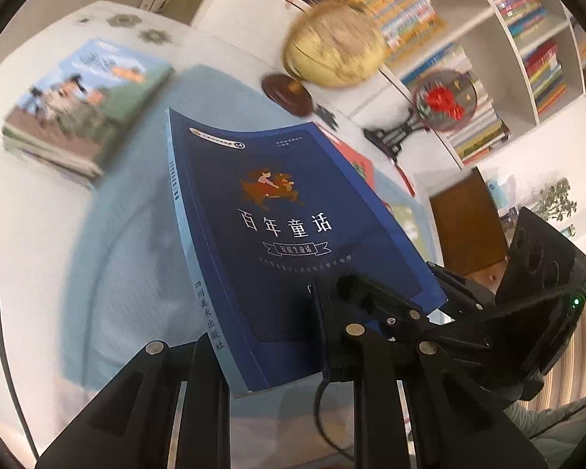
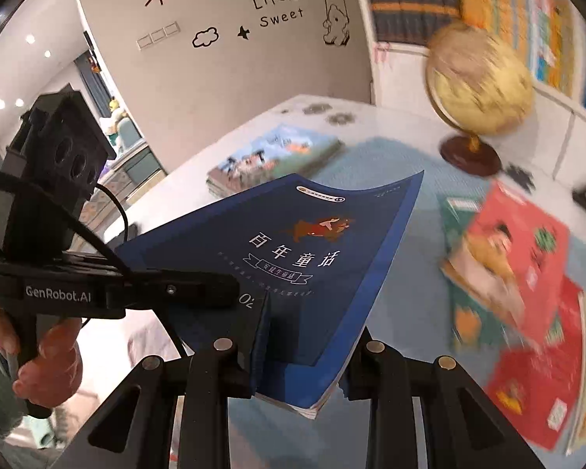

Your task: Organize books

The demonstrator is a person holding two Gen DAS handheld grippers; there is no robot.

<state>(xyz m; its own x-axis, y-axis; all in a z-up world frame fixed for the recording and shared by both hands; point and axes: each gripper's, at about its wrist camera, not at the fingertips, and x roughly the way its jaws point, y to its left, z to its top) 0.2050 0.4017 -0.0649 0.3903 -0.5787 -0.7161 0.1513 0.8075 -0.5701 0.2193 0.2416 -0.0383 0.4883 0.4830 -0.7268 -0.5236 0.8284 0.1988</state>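
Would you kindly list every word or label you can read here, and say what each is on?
"百年童话": cover of the blue book.
"安徒生童话": banner under that title.
"四川美术出版社": the book's spine.
"Lifeis Sweet": wall sticker.
"GenRobot.AI": body of the left gripper.
Bookshelf spines, the oval badge and fine print on the cover: too blurred.

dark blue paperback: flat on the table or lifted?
Lifted. The dark blue paperback book hangs tilted above the pale blue mat, clamped by both tongs.

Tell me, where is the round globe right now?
The globe stands on the white table near the bookshelf, at the right in the right wrist view, behind the dark blue book both tongs hold up.
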